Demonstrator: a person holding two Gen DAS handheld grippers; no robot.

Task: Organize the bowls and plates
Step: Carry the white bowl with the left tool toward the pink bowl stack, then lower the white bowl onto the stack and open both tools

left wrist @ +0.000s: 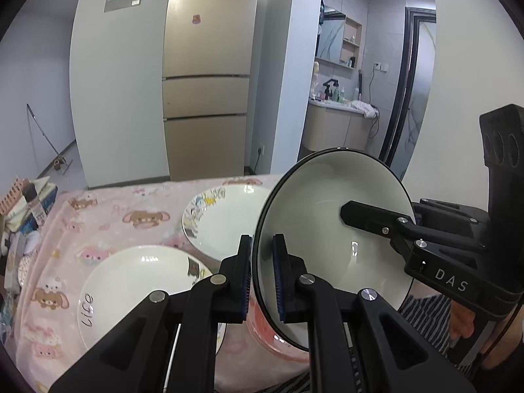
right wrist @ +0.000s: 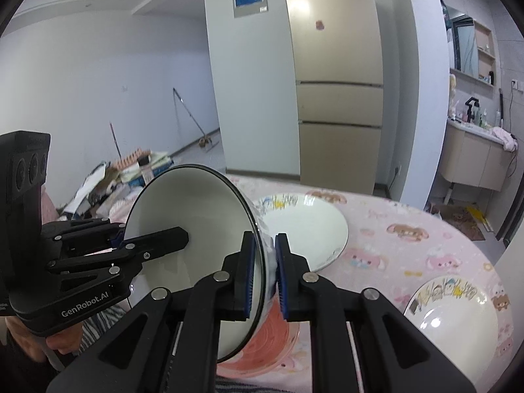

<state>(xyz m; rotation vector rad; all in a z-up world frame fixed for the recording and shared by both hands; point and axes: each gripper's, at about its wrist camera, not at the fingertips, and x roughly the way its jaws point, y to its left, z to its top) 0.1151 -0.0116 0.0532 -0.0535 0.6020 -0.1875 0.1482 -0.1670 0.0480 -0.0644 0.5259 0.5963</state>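
Observation:
A white bowl with a dark rim (left wrist: 321, 216) is held tilted on its side above the table, seen also in the right wrist view (right wrist: 183, 203). My left gripper (left wrist: 262, 275) is shut on its rim, one finger inside and one outside. My right gripper (right wrist: 263, 271) is shut on the opposite rim; it appears in the left wrist view (left wrist: 376, 219). Under the bowl lies a pink-patterned plate (right wrist: 262, 347). A white plate with drawings (left wrist: 226, 219) lies further back. Another white plate with lettering (left wrist: 137, 288) lies at the near left.
The table has a pink cartoon cloth (left wrist: 108, 216). Boxes and a bottle (left wrist: 32, 203) are piled past its left end. A gold fridge (left wrist: 206, 75) stands behind. In the right wrist view a further decorated plate (right wrist: 455, 321) lies at the right.

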